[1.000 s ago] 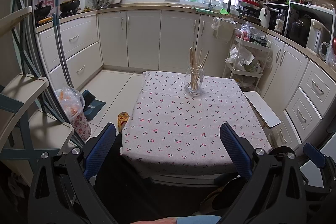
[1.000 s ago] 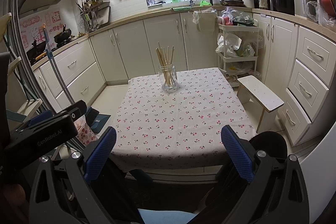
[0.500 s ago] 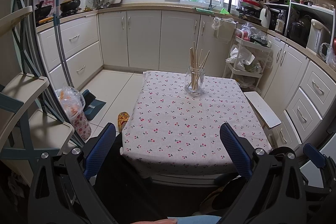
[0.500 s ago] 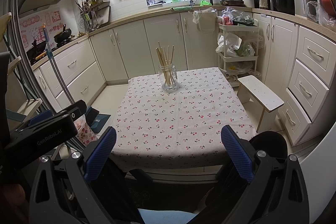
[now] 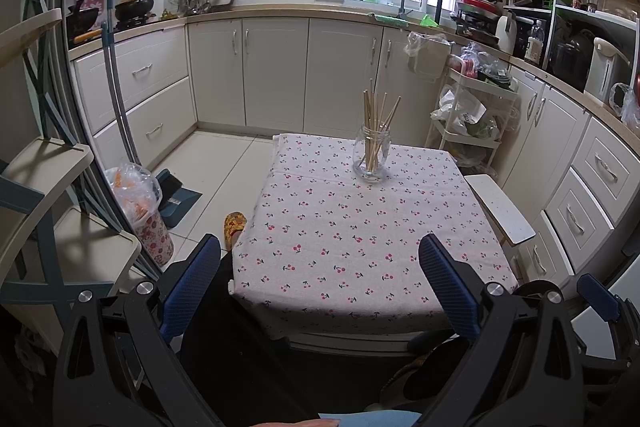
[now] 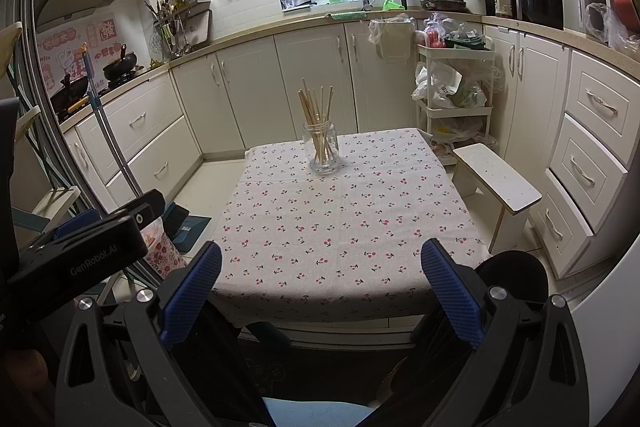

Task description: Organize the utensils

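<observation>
Two claws are in my hands, both held low at the near edge of the table [image 5: 360, 247] and neither touching anything. My left claw [image 5: 320, 281] has its blue-padded fingers [image 5: 192, 287] spread wide apart with nothing between them; my right claw [image 6: 320, 283] stands the same way, fingers [image 6: 450, 297] well separated and empty. In the right wrist view the body of the left claw shows at the lower left, beside the table's near corner.

The table carries a pale cloth printed with small red cherries. One clear glass jar [image 5: 371, 159] stands upright on the far half of it, near the far edge and roughly central. A bundle of wooden chopsticks [image 5: 376, 119] sits in the jar, tips down, the upper ends fanning out above the rim; the exact count I cannot tell. The rest of the cloth that is in view bears nothing else.

Surroundings: cream kitchen cabinets [image 5: 276, 71] run behind and to the right of the table. A white stool [image 6: 496, 179] stands just beside the table's right edge. A white tiered trolley [image 6: 452, 95] loaded with bags stands beyond the stool. On the floor to the left sit a printed bin [image 5: 150, 227] with a plastic bag and a dark dustpan [image 5: 176, 195]
</observation>
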Action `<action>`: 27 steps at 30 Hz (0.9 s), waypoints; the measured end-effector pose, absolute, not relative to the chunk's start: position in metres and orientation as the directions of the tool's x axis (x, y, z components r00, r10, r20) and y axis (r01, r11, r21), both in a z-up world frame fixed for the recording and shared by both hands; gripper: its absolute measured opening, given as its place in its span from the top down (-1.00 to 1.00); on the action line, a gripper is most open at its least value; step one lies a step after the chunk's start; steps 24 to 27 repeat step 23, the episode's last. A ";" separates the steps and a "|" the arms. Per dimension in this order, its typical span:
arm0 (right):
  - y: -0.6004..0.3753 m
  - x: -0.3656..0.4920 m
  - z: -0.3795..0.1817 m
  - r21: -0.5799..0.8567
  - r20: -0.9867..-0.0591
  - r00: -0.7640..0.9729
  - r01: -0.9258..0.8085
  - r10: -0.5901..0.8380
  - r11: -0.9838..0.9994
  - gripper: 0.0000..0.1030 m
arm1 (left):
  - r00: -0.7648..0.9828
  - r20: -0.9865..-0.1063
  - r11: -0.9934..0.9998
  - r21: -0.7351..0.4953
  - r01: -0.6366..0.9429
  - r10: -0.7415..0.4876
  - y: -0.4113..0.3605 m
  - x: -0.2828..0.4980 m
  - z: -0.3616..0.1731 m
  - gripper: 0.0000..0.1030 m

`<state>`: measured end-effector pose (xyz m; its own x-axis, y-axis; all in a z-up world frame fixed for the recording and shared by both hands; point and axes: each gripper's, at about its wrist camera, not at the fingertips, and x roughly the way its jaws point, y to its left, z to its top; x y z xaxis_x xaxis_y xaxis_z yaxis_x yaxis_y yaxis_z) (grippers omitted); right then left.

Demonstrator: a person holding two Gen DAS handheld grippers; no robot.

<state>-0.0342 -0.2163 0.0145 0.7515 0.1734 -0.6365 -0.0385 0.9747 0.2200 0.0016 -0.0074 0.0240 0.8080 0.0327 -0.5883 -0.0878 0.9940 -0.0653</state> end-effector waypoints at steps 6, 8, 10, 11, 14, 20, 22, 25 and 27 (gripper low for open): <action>-0.214 -0.031 0.012 0.219 -0.642 0.746 -0.043 0.177 0.975 -0.86 | 0.804 -0.595 0.993 -0.083 -0.083 0.017 -0.005 0.005 0.019 -0.85; -0.214 -0.031 0.011 0.218 -0.642 0.746 -0.043 0.176 0.975 -0.86 | 0.825 -0.565 0.995 -0.071 -0.069 0.017 -0.007 0.000 0.020 -0.85; -0.214 -0.030 0.011 0.219 -0.643 0.745 -0.042 0.177 0.975 -0.86 | 0.834 -0.551 0.997 -0.050 -0.061 0.023 -0.009 -0.002 0.023 -0.85; -0.214 -0.030 0.011 0.219 -0.643 0.746 -0.042 0.177 0.975 -0.86 | 0.836 -0.548 0.997 -0.043 -0.059 0.025 -0.011 -0.002 0.023 -0.85; -0.215 -0.031 0.011 0.218 -0.642 0.747 -0.041 0.174 0.975 -0.86 | 0.835 -0.549 0.997 -0.034 -0.065 0.036 -0.013 -0.001 0.024 -0.85; -0.218 -0.029 0.009 0.217 -0.643 0.746 -0.042 0.175 0.975 -0.86 | 0.820 -0.571 0.994 -0.058 -0.093 0.043 -0.007 0.003 0.024 -0.85; -0.219 -0.030 0.009 0.216 -0.643 0.746 -0.042 0.175 0.975 -0.86 | 0.816 -0.576 0.995 -0.052 -0.091 0.044 -0.008 0.004 0.023 -0.85; -0.219 -0.030 0.008 0.216 -0.643 0.745 -0.042 0.175 0.975 -0.86 | 0.815 -0.577 0.995 -0.049 -0.090 0.045 -0.008 0.004 0.023 -0.85; -0.219 -0.030 0.008 0.216 -0.643 0.745 -0.042 0.175 0.975 -0.86 | 0.815 -0.577 0.995 -0.049 -0.090 0.045 -0.008 0.004 0.023 -0.85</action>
